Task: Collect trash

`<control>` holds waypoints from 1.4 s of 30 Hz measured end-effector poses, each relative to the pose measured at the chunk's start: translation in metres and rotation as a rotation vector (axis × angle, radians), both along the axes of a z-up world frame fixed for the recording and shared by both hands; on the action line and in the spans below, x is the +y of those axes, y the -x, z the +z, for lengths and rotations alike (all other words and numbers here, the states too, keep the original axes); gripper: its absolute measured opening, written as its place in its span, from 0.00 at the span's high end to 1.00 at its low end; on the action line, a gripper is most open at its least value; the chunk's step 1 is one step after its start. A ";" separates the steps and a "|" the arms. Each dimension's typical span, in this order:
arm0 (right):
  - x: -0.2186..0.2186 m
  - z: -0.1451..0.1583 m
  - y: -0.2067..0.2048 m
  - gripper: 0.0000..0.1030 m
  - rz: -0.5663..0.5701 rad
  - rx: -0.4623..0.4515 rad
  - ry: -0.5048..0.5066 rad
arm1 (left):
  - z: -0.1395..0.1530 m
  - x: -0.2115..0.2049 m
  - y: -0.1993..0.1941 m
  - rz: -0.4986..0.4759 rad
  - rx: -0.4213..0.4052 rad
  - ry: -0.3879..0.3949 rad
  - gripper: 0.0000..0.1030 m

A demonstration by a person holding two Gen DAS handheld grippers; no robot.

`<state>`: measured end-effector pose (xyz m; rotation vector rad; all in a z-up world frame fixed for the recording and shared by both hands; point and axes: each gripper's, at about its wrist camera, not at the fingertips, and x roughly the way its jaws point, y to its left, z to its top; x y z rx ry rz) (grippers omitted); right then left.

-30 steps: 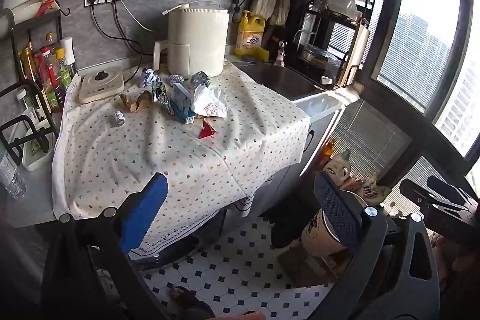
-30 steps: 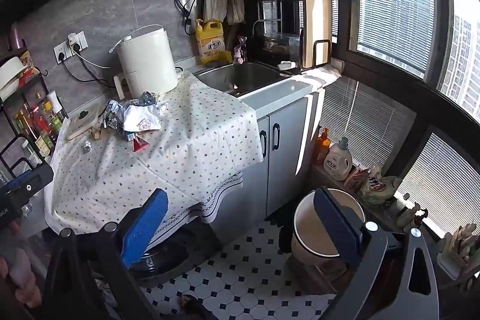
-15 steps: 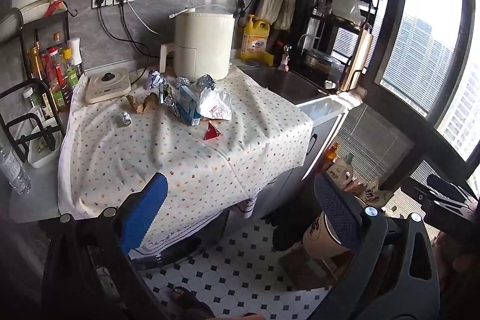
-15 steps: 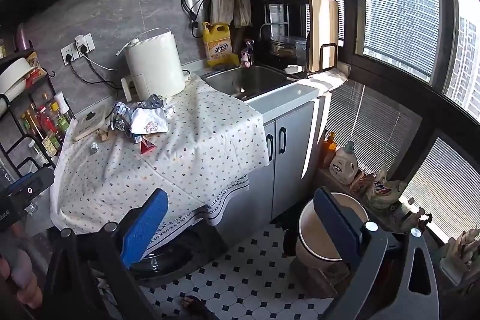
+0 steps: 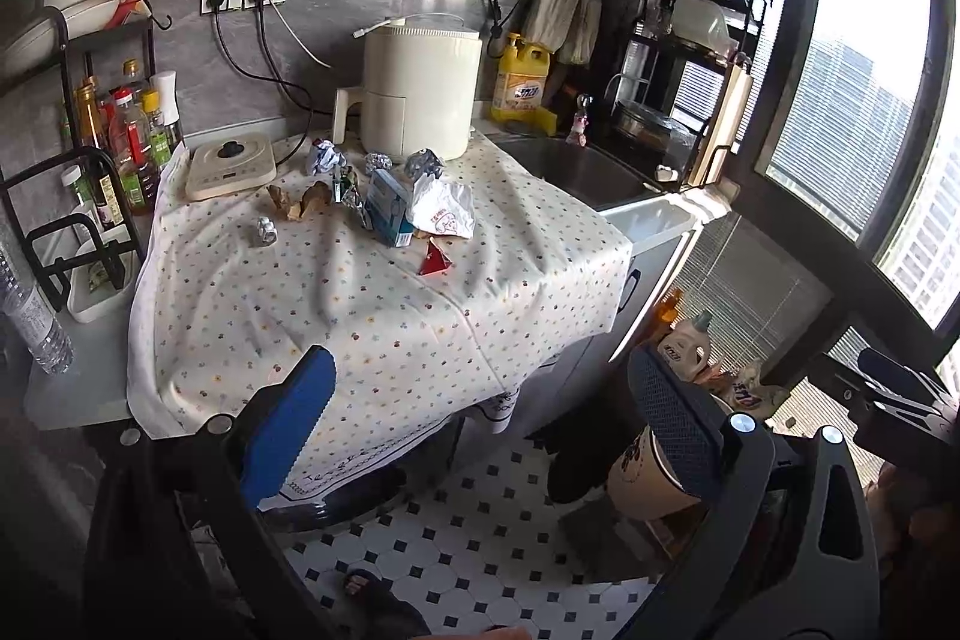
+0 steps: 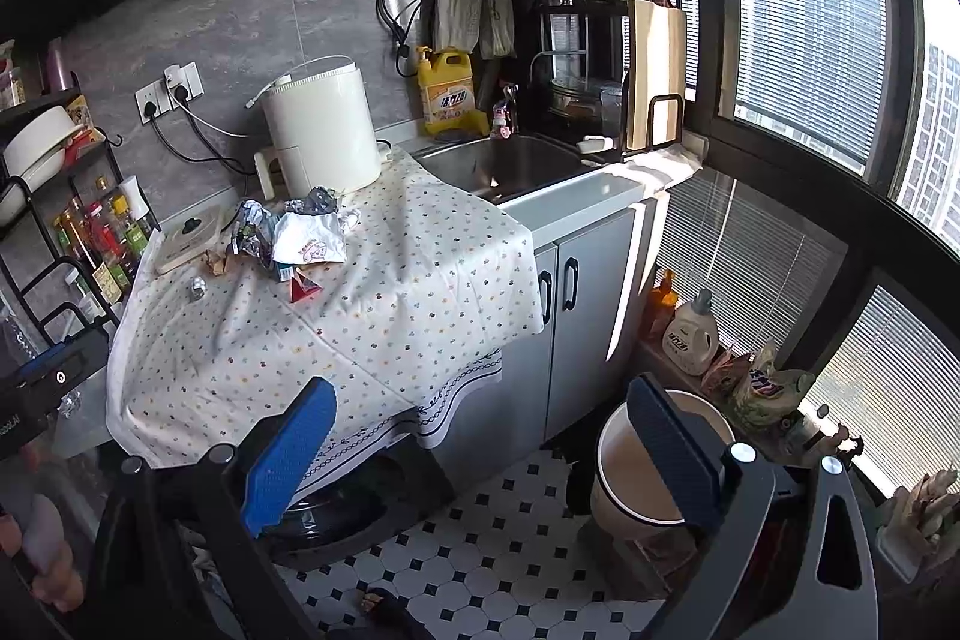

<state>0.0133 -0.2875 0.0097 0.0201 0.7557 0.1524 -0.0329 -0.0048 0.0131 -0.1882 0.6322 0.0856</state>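
Left claw [image 5: 480,430]: jaws stand wide apart, nothing between them, low in the frame over the tiled floor [image 5: 480,550]. Right claw [image 6: 480,436]: likewise wide and empty, low in its frame.

The trash lies on the counter [image 5: 390,328], which is draped in a dotted cloth, in the upper middle of the left view and well apart from both claws. Items noted: a white crumpled bag [image 5: 443,211], a blue carton [image 5: 387,205] touching its left side, a red wrapper [image 5: 433,261] just below the bag, brown paper scraps [image 5: 300,205], a small foil ball [image 5: 266,230] standing alone to the left, and further foil pieces [image 5: 423,162] in front of the cream appliance [image 5: 420,91].

A bin [image 6: 648,466] stands on the floor at lower right of the right view, partly behind the right claw's dark finger.
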 end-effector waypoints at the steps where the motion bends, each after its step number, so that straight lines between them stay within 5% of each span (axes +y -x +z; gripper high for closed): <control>1: -0.001 0.000 0.001 0.07 -0.001 0.001 -0.002 | -0.001 0.000 0.001 0.001 0.001 -0.001 0.06; 42: -0.020 0.002 0.008 0.07 -0.030 0.002 -0.016 | -0.004 -0.008 0.018 0.031 0.007 -0.007 0.06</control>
